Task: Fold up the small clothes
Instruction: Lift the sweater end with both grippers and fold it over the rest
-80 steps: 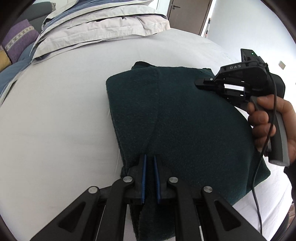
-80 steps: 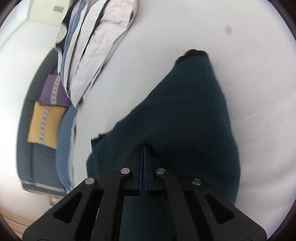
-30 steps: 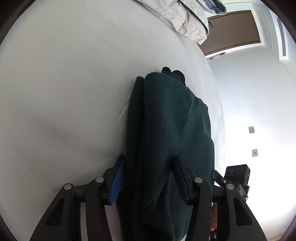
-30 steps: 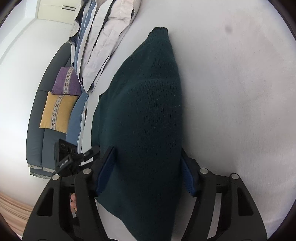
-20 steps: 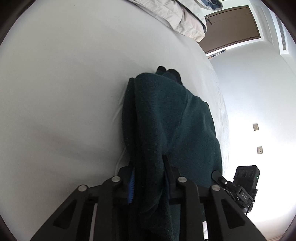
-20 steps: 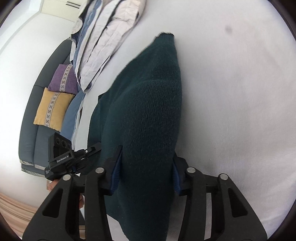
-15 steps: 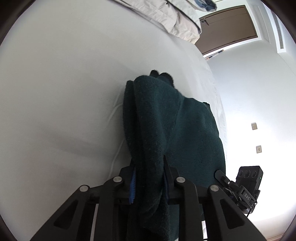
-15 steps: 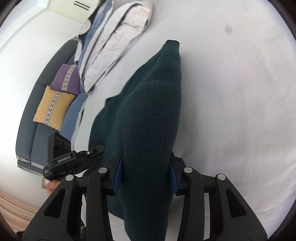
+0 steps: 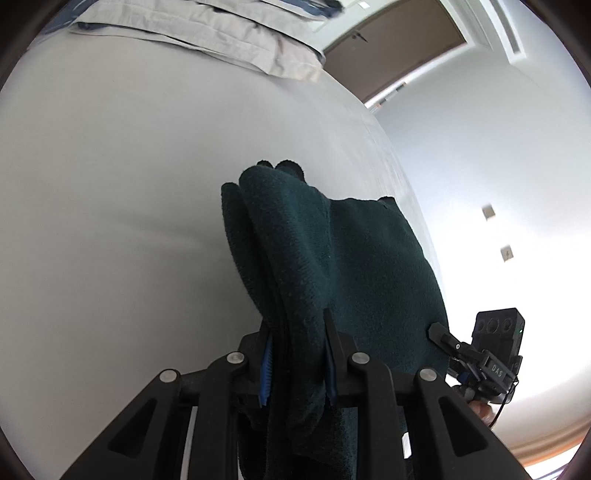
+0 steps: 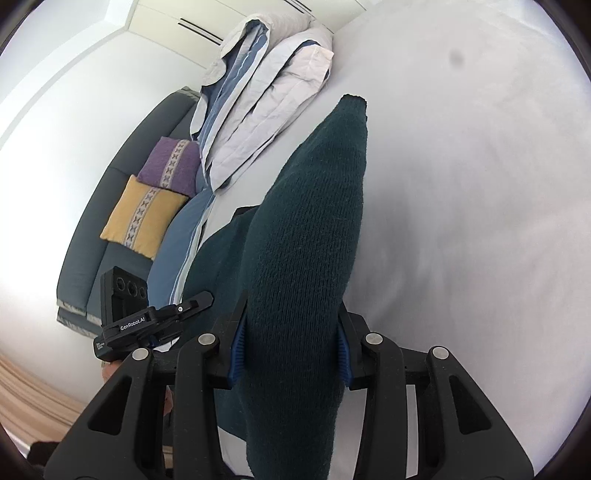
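A dark green knitted garment [image 9: 362, 266], folded into a thick bundle, hangs between my two grippers above the white bed [image 9: 110, 184]. My left gripper [image 9: 297, 354] is shut on one bunched end, with the layers squeezed between the blue pads. My right gripper [image 10: 291, 343] is shut on the other end of the garment [image 10: 314, 206], whose far tip points away over the bed [image 10: 480, 184]. Each gripper also shows in the other's view: the right gripper [image 9: 480, 354] at the lower right, the left gripper [image 10: 147, 317] at the lower left, each held by a hand.
A folded grey and blue duvet [image 10: 266, 85] lies at the far end of the bed, also in the left wrist view [image 9: 207, 29]. A dark sofa holds a purple cushion [image 10: 170, 162] and a yellow cushion [image 10: 144, 214]. A brown door [image 9: 388, 40] stands behind the bed.
Both grippers' jaws, wide around the folded garment a second ago, have shut on its ends. Both hands have risen, lifting the garment off the bed.
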A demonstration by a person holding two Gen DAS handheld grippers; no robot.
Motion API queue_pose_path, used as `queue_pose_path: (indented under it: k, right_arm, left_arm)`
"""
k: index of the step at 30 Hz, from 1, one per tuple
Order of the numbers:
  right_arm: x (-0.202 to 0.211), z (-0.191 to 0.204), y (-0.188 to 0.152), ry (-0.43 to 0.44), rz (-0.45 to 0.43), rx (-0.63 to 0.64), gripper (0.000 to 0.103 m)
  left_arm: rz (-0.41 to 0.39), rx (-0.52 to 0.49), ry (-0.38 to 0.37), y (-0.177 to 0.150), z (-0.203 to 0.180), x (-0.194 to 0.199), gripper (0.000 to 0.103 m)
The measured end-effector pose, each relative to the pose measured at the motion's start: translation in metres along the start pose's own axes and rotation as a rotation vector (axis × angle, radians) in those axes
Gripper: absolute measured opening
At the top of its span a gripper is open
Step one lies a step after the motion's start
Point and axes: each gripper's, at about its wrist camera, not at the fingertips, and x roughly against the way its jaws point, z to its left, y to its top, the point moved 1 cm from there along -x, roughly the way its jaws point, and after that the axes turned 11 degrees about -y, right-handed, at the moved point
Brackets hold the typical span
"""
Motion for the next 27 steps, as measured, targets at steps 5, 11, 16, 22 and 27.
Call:
queue_pose_path:
  k: [5,11,16,22,27]
  right_arm:
    - [0.039,-0.019,-0.072,-0.015,0.004,-0.025,0.036]
    - [0.058,-0.061,-0.149,-0.019,0.041,-0.109,0.036]
    - [0.052,-0.104,-0.181,0.006,0.044,-0.179,0.037]
    - [0.047,-0.116,-0.185,0.036,0.022,-0.164,0.037]
    - [0.044,-0.105,-0.183,0.001,0.018,-0.143,0.039]
  left_arm:
    - [0.045,-0.063,0.030,-0.065,-0.025,-0.003,0.024]
    - [0.110,-0.071,0.073,-0.130,-0.028,-0.019,0.025]
    - [0.105,-0.031,0.112,-0.158,-0.003,-0.034,0.029]
    - [0.092,-0.038,0.125,-0.161,0.000,-0.039,0.035]
    - [0.073,-0.043,0.133,-0.166,-0.002,-0.039,0.035]
